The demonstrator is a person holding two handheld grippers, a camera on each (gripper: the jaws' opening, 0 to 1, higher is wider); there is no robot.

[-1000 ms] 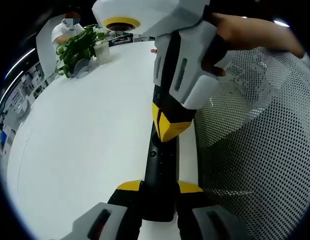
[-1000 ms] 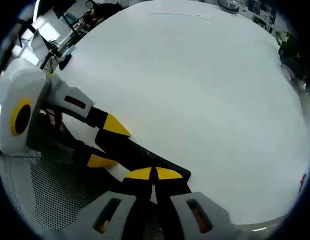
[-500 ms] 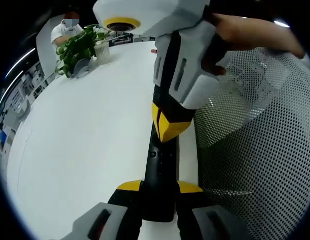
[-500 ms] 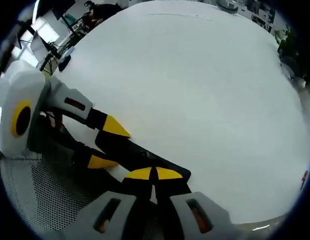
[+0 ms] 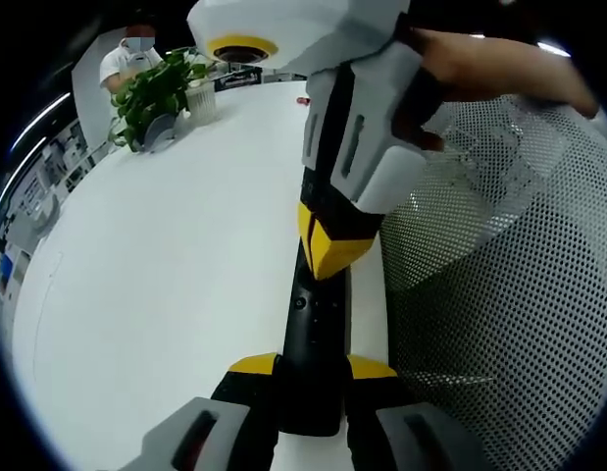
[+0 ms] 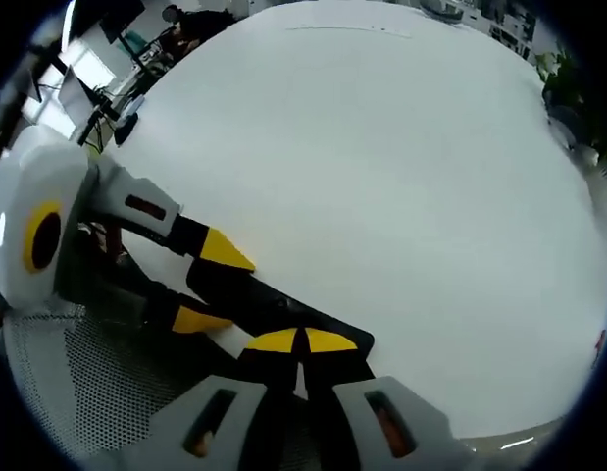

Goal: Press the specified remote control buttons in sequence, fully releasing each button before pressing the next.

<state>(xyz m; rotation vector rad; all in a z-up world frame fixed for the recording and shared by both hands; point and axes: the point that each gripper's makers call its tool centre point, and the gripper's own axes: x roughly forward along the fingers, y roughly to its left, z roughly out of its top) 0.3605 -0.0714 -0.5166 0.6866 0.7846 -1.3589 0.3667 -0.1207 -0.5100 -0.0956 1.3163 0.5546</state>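
Observation:
A slim black remote control (image 5: 305,339) lies lengthwise along the right edge of the white table (image 5: 166,255). My left gripper (image 5: 313,367) is shut on its near end, one yellow tip on each side. My right gripper (image 5: 328,245) comes down from above, held by a hand (image 5: 480,69). Its jaws are shut and their joined yellow tips rest on the remote's upper face. In the right gripper view the closed tips of my right gripper (image 6: 301,340) sit on the remote (image 6: 249,299), and my left gripper (image 6: 210,285) clamps it from the left.
A black mesh chair (image 5: 499,294) stands right against the table edge beside the remote. A potted plant (image 5: 156,93) and a small red object (image 5: 301,100) sit at the far end, with a seated person (image 5: 126,57) beyond. The white tabletop (image 6: 381,177) stretches wide.

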